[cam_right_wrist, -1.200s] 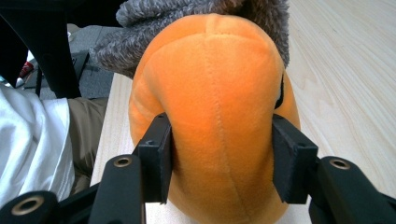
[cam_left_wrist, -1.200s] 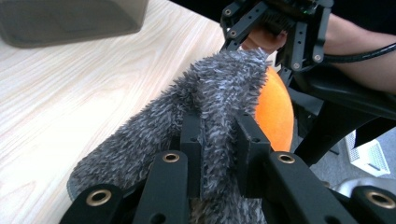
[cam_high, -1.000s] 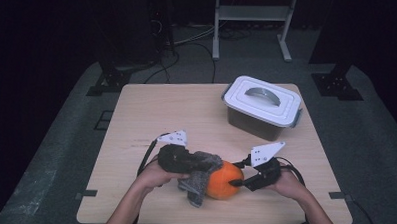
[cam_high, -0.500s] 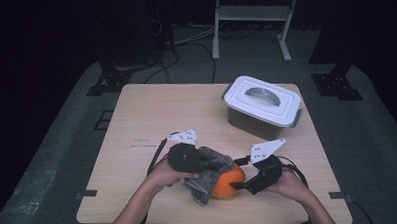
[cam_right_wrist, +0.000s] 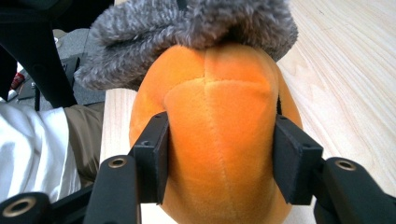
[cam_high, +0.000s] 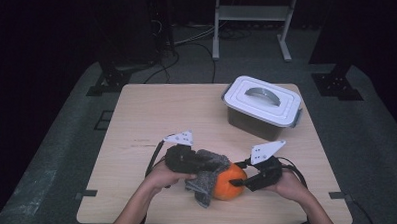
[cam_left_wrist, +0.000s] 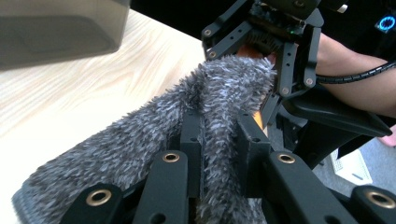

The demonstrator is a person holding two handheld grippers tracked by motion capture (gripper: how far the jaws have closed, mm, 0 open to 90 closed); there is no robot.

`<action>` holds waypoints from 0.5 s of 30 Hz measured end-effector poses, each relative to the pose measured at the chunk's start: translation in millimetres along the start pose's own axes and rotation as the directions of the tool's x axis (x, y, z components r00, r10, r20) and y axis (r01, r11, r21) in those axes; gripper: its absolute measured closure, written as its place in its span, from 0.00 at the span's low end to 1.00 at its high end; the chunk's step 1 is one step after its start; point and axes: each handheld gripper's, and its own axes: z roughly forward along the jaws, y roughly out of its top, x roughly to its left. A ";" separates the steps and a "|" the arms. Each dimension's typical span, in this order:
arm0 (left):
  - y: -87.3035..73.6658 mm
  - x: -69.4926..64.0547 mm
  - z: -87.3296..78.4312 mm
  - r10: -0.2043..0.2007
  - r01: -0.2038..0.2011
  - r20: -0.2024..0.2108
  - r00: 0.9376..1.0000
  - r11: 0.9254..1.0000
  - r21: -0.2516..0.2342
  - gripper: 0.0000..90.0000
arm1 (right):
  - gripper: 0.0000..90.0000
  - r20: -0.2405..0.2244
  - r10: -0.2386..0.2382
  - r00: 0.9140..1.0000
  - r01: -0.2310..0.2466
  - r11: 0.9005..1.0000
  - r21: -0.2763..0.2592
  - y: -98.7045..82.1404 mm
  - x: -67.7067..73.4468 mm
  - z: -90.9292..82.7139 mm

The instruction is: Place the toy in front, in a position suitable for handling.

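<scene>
Squeezing orange plush ball — right claw | left claw clamps shaggy grey cloth

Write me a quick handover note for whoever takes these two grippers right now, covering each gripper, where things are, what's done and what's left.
Left gripper: shut on the grey fuzzy cloth.
Right gripper: jaws have just been closing, pads pressing the sides of the orange plush ball.
Ball sits at the near edge of the table, with the cloth draped over its top and left side.
Lidded grey bin stands closed at the far right.
Done: both things gripped, cloth on the ball.
Left: probably wiping or wrapping the ball.
</scene>
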 end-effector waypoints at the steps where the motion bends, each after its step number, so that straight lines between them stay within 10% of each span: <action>1: -2.2 1.2 -1.7 -0.001 0.001 -0.003 1.000 1.000 -0.002 0.84 | 0.49 0.000 -0.001 1.000 0.001 1.000 0.001 -0.3 0.1 -0.4; 15: -7.1 4.3 -15.9 -0.009 0.008 -0.025 1.000 1.000 -0.019 0.84 | 0.58 -0.030 -0.016 0.999 0.014 0.997 -0.070 3.9 -1.2 -1.9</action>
